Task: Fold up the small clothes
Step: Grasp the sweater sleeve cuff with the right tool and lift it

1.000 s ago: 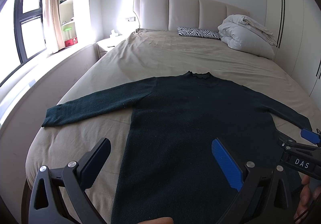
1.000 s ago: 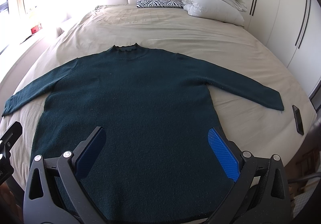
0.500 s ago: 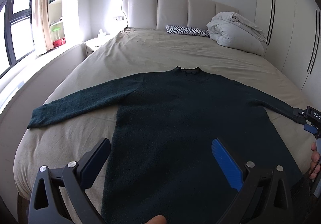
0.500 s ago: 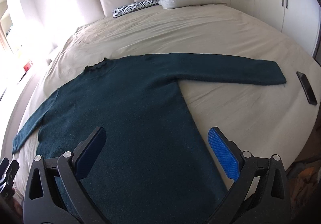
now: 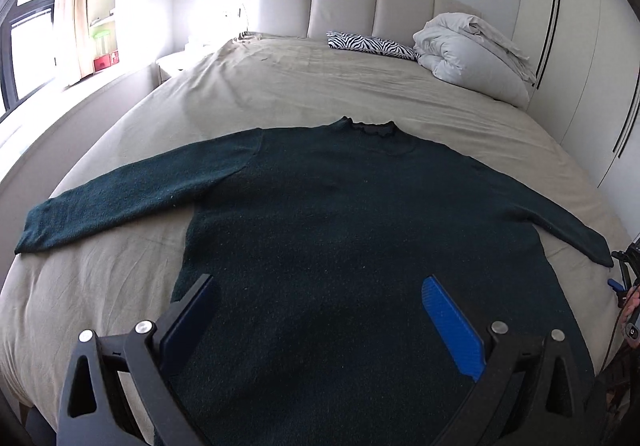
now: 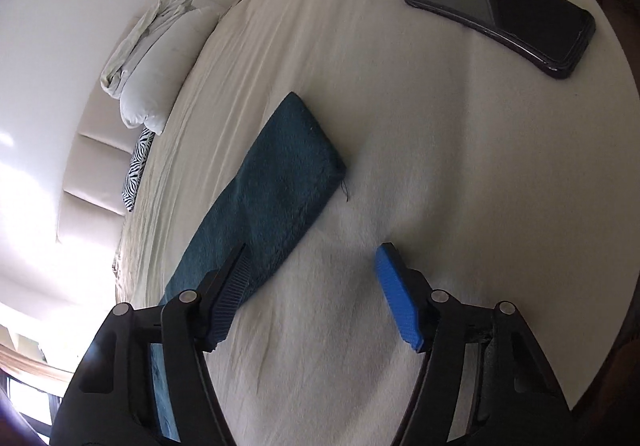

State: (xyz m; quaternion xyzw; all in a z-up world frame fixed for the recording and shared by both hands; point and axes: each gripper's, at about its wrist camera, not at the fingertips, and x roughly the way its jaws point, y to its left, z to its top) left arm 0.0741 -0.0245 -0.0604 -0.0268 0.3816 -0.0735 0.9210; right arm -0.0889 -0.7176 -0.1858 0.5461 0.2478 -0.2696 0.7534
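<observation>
your dark green sweater [image 5: 360, 230] lies flat on the beige bed sheet [image 5: 304, 94], front down or up you cannot tell, collar toward the headboard [image 5: 344, 2] and both sleeves spread out to the sides. your left gripper [image 5: 320, 310] hangs over the lower body of the sweater with its blue pads wide apart and nothing between them.

your right gripper [image 6: 310, 286] is tilted over the sweater's right sleeve cuff [image 6: 292, 166], its two fingers spread apart; the left finger [image 6: 230, 294] sits above the sleeve fabric and the right one [image 6: 398, 306] above bare sheet. you cannot tell whether either finger touches the cloth. a loose thread hangs at the cuff's corner.

a black phone [image 6: 502, 16] lies face up on the sheet, well apart from the cuff, near the bed's edge. a folded white duvet [image 5: 472, 54] and a zebra-print pillow [image 5: 372, 46] sit by the headboard. white wardrobe doors [image 5: 576, 46] stand beside the bed.
</observation>
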